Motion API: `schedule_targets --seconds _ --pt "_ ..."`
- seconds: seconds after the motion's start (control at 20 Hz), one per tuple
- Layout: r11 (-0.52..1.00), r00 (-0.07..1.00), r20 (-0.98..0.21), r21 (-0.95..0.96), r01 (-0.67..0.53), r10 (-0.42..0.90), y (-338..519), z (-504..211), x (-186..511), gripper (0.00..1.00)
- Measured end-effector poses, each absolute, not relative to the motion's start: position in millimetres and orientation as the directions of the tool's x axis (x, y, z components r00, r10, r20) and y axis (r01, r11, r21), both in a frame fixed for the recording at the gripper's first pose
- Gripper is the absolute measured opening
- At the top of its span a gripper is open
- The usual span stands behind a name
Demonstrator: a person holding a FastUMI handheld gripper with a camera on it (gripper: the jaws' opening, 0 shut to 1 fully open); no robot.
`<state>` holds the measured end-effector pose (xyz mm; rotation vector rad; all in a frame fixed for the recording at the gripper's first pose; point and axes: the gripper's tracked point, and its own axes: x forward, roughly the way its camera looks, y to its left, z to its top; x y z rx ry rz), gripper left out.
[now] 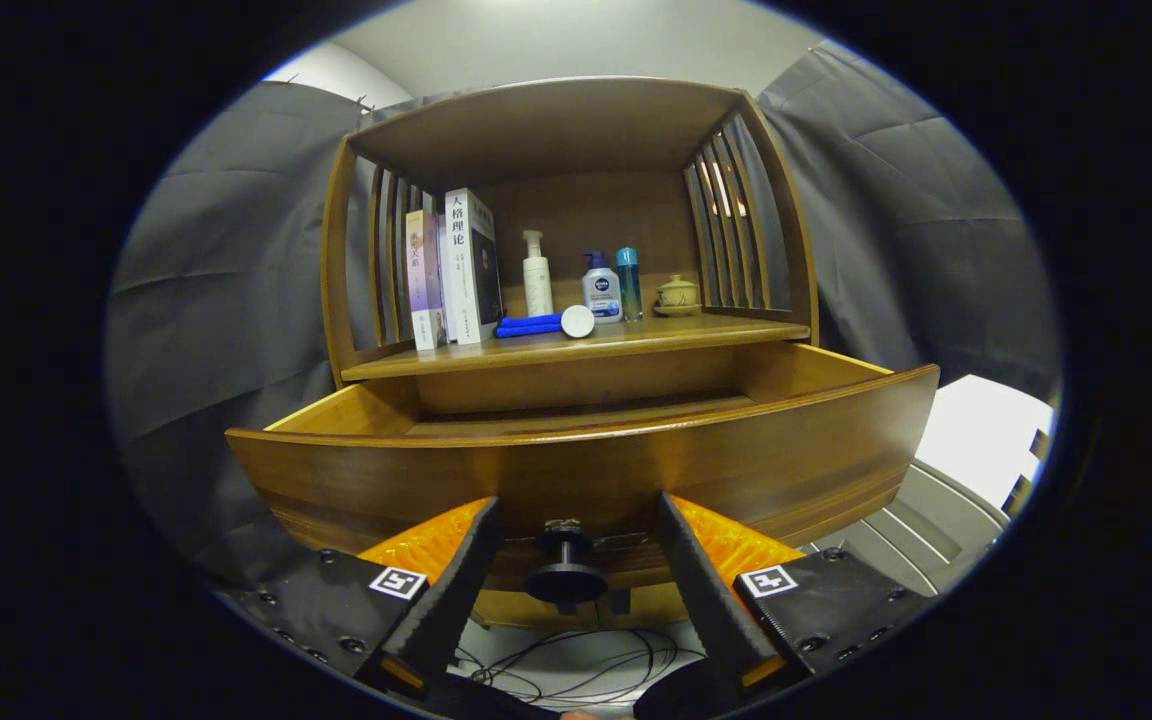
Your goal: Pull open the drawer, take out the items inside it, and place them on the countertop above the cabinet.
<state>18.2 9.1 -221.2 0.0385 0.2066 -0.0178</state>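
Observation:
The wooden drawer (586, 465) stands pulled well out of the cabinet, and its tall front panel hides whatever lies inside. A dark round knob (566, 578) juts from the middle of that panel. My gripper (576, 503) is open, one finger on each side of the knob with a gap on both sides and nothing pressed. The fingertips reach nearly to the drawer front. Above the drawer runs the countertop (636, 342), where a blue tube with a white cap (541, 324) lies on its side.
On the countertop stand two books (456, 268) at the left, a white pump bottle (537, 275), a small blue-capped bottle (601, 288), a teal bottle (629, 283) and a lidded ceramic cup (677, 294). Slatted sides and a roof enclose it. Cables (576, 665) lie on the floor below.

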Motion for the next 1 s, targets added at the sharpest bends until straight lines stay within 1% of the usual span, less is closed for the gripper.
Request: schedule_targets --seconds 0.2,0.25,0.55,1.0 --pt "0.998 0.98 -0.199 0.054 0.029 -0.018 10.4 -212.7 44.8 0.98" --pt "0.998 0.975 -0.221 0.059 0.033 -0.019 11.3 -217.1 51.8 0.98" --pt "0.993 0.969 -0.247 0.105 0.047 -0.02 14.1 -217.7 88.1 0.98" --pt "0.995 0.966 -0.26 0.095 0.034 -0.008 10.4 -217.0 135.7 0.98"
